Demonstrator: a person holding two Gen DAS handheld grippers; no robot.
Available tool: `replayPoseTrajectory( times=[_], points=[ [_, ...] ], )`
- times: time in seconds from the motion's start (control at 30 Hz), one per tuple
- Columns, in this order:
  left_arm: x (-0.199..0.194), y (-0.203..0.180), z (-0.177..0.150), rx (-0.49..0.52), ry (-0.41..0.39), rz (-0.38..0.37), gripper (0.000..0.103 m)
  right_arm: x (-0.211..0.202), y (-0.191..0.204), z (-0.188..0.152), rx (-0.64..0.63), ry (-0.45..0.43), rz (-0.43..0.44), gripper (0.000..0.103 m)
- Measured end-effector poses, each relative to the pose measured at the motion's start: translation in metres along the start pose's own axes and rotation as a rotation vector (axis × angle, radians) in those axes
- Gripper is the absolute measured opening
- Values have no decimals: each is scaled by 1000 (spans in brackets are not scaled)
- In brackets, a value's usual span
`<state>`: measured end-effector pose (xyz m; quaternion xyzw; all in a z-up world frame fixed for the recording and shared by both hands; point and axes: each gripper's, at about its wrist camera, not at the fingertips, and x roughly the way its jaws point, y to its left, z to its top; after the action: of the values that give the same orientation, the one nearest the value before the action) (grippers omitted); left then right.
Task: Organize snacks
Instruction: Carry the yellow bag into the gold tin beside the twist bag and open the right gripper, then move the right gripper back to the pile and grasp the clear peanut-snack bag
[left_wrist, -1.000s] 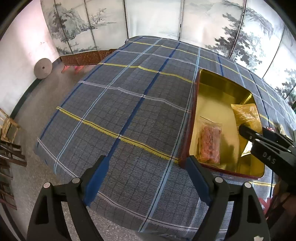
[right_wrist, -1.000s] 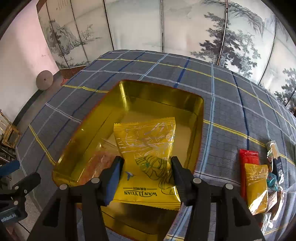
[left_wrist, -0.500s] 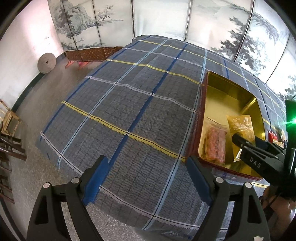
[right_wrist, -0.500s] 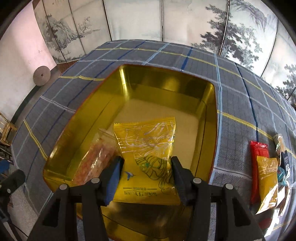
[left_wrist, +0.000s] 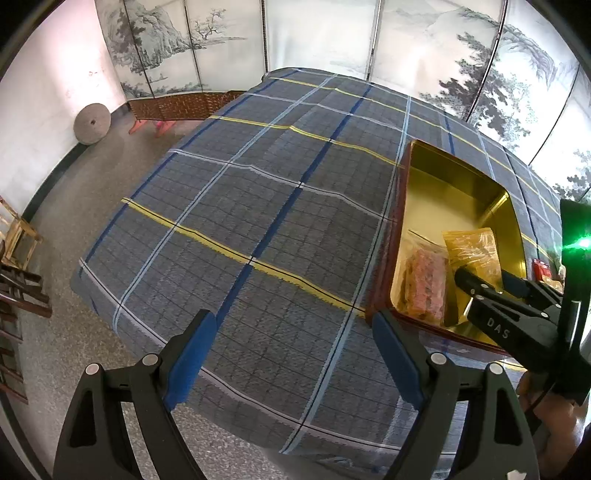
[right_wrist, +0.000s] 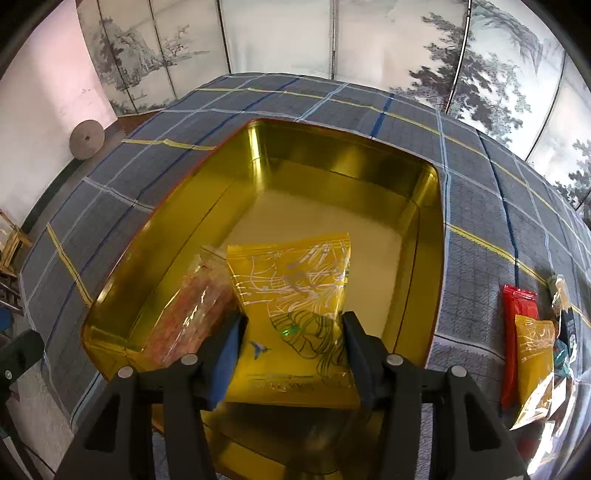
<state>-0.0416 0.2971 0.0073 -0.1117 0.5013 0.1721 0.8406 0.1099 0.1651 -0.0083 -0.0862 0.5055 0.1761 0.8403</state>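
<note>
My right gripper (right_wrist: 293, 332) is shut on a yellow snack packet (right_wrist: 295, 288), which hangs low inside the gold tin (right_wrist: 332, 136), its top edge pointing away from me. A clear packet of orange snacks (right_wrist: 188, 314) lies in the tin just left of it, touching it. The left wrist view shows the same tin (left_wrist: 458, 162) at the right, with the yellow packet (left_wrist: 472, 251), the orange packet (left_wrist: 424, 284) and the right gripper (left_wrist: 484, 277) over it. My left gripper (left_wrist: 291, 332) is open over the checked tablecloth, left of the tin, with nothing between its fingers.
Right of the tin on the cloth lie a red packet (right_wrist: 517, 314), another yellow packet (right_wrist: 533, 354) and several more snacks (right_wrist: 561, 295). The table's left edge (left_wrist: 110, 295) drops to the floor. Wooden chairs (left_wrist: 18, 266) stand at far left, and a painted screen stands behind.
My right gripper has sunk with the yellow packet, from above the tin's near rim down into the tin. The left gripper has stayed put and open.
</note>
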Motion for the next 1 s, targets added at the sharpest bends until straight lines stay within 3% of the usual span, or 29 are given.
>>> replayPoseTrajectory(
  times=[0.37,0.6,0.8,1.0],
  points=[
    [-4,-11,-3,17,-6,-9,84,-12,0,2,-18,-28,12,66],
    [-16,-22,-3,26,-25,-18,84,-38,-9,3,-22,-78,59,66],
    [-25,-42,-6,57,-41,-43,85,-63,-38,-9,4,-105,88,66],
    [-30,-80,-11,123,-41,-81,86,-82,-87,-29,63,-120,50,66]
  ],
)
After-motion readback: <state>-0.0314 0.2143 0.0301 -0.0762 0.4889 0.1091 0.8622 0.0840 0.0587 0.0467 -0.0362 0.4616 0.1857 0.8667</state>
